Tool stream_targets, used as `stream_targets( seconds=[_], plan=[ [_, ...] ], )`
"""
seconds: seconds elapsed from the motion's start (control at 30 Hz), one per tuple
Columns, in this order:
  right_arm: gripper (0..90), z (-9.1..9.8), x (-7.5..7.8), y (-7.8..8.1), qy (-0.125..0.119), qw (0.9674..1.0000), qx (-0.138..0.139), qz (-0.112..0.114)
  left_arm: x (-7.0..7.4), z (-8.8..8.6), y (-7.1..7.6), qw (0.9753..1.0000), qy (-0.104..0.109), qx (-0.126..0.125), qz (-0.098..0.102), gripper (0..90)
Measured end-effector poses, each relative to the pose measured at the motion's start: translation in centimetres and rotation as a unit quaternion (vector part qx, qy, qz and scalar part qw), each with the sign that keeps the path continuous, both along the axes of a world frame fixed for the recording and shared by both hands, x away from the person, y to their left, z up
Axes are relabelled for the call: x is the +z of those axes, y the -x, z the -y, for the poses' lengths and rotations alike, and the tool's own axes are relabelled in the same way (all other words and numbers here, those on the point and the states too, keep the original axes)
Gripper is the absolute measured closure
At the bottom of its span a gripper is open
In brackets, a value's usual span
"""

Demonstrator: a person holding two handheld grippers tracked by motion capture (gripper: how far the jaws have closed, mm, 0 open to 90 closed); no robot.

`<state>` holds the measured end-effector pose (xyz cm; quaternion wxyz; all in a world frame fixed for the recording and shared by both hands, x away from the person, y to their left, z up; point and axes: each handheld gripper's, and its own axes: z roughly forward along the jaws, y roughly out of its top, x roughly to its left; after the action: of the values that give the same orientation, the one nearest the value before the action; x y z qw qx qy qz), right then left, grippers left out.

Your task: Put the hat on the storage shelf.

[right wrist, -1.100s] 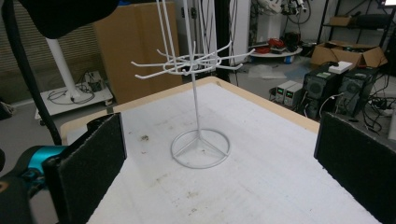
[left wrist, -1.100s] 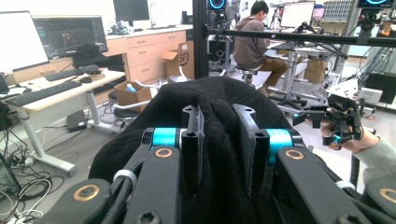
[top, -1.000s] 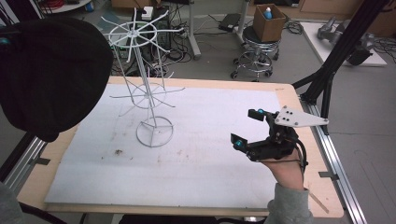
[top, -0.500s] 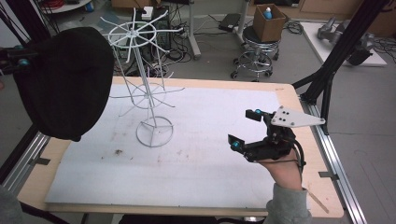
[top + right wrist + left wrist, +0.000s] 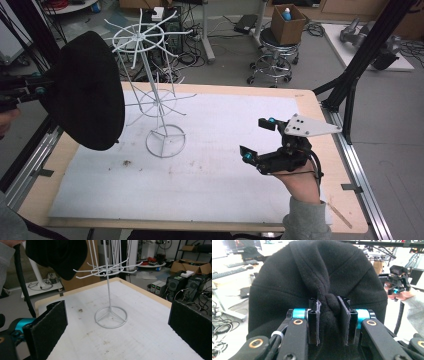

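Black hat (image 5: 90, 92) lower, nearer rack (image 5: 155, 90).

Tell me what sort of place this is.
Probably a lab or workshop set up for recording. A padded table sits inside a black frame, with cables across the floor, computers, cardboard boxes and a stool around it.

tool (image 5: 259, 139): black, teal knobs, black pads | grey plate | black cable | grey sleeve (image 5: 306, 221)
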<state>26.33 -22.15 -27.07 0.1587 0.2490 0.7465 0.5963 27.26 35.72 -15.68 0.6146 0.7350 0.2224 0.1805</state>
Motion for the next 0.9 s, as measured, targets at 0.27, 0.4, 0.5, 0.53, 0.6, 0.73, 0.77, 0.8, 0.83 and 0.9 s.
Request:
stream_targets(
  seconds=[0.27, 0.4, 0.5, 0.53, 0.6, 0.73, 0.77, 0.8, 0.83, 0.9],
  plan=[
    [1.3, 0.1, 0.0, -0.1, 0.000, 1.0000, -0.001, 0.000, -1.3, 0.1, -0.5, 0.9998, -0.011, -0.017, -0.004, 71.0],
    [1.3, 0.1, 0.0, -0.1, 0.000, 1.0000, -0.001, 0.000, -2.0, 0.0, -0.6, 0.9995, -0.019, -0.024, -0.011, 70.0],
    [1.3, 0.0, 0.0, -0.1, 0.001, 1.0000, -0.001, 0.000, -2.3, -0.1, -0.6, 0.9995, -0.020, -0.024, -0.010, 68.6],
    [1.3, -0.1, 0.0, -0.1, 0.002, 1.0000, 0.000, -0.002, -2.4, -0.1, -0.6, 0.9995, -0.017, -0.025, -0.011, 68.4],
    [1.3, -0.1, 0.0, -0.1, 0.002, 1.0000, 0.000, -0.002, -2.4, -0.2, -0.5, 0.9995, -0.015, -0.026, -0.012, 68.3],
    [1.3, -0.1, 0.0, -0.1, 0.003, 1.0000, 0.000, -0.002, -2.4, -0.2, -0.5, 0.9994, -0.016, -0.027, -0.013, 66.8],
    [1.3, -0.2, 0.0, -0.1, 0.003, 1.0000, -0.001, -0.005, -2.4, -0.2, -0.4, 0.9995, -0.016, -0.025, -0.014, 64.9],
    [1.3, -0.2, 0.0, -0.1, 0.003, 1.0000, -0.001, -0.006, -2.3, -0.3, -0.4, 0.9995, -0.018, -0.022, -0.012, 63.4],
    [1.3, -0.2, 0.0, -0.1, 0.003, 1.0000, -0.001, -0.006, -2.3, -0.2, -0.3, 0.9997, -0.017, -0.018, -0.008, 63.4],
    [1.3, -0.2, -0.1, -0.2, 0.005, 1.0000, 0.001, -0.003, -2.3, -0.2, -0.1, 0.9997, -0.019, -0.013, -0.002, 63.6]
  ],
)
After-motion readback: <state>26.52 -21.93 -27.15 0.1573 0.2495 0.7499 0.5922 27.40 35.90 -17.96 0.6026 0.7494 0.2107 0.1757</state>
